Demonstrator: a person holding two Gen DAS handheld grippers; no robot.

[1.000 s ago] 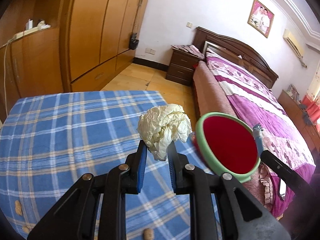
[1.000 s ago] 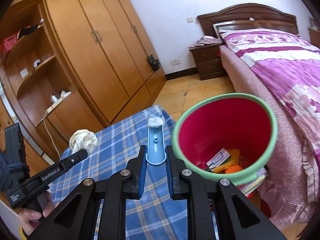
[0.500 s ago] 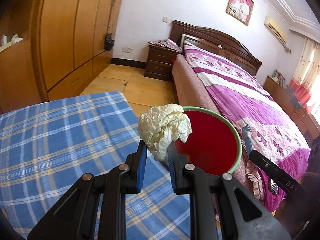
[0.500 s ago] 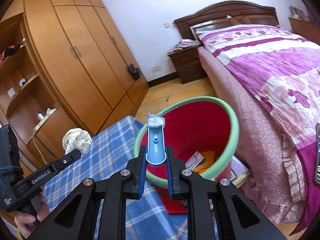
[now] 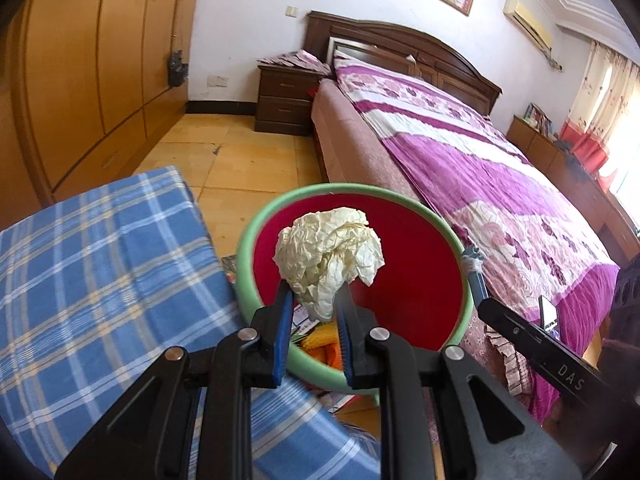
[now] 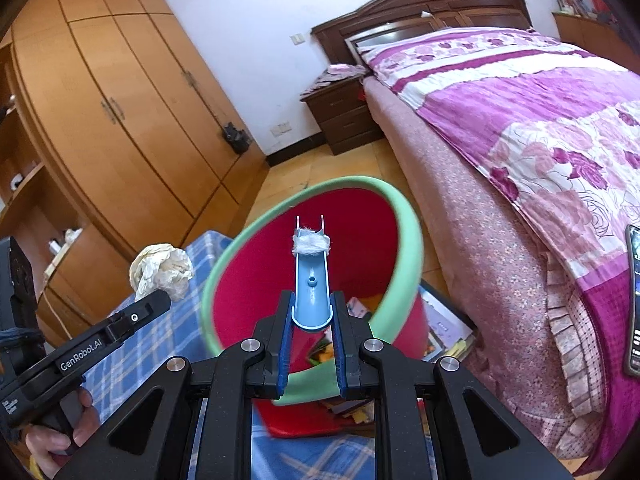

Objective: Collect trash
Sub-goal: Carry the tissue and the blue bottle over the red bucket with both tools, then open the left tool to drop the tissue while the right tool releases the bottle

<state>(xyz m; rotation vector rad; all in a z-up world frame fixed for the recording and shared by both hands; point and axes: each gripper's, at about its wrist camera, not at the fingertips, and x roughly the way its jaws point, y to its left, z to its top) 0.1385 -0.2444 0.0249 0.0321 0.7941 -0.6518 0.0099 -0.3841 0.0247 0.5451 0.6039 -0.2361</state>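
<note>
My left gripper [image 5: 313, 312] is shut on a crumpled ball of cream paper [image 5: 330, 254], held over the mouth of a red bin with a green rim [image 5: 256, 224]. In the right wrist view the same paper ball [image 6: 160, 270] hangs left of the bin [image 6: 412, 240]. My right gripper [image 6: 311, 320] is shut on a light blue plastic handle [image 6: 311, 284] with a white fluffy wad near its tip, pointing over the bin's opening. Papers and orange scraps lie at the bin's bottom.
A table with a blue plaid cloth [image 5: 100, 264] stands left of the bin. A bed with a purple floral cover [image 5: 480, 176] is on the right, a dark nightstand [image 5: 286, 100] behind, wooden wardrobes [image 6: 132, 112] at left. A phone [image 6: 634, 300] lies on the bed.
Both grippers have swung right, off the plaid table toward the bin. The paper ball now hangs over the bin's mouth, and the blue handle points into the opening.
</note>
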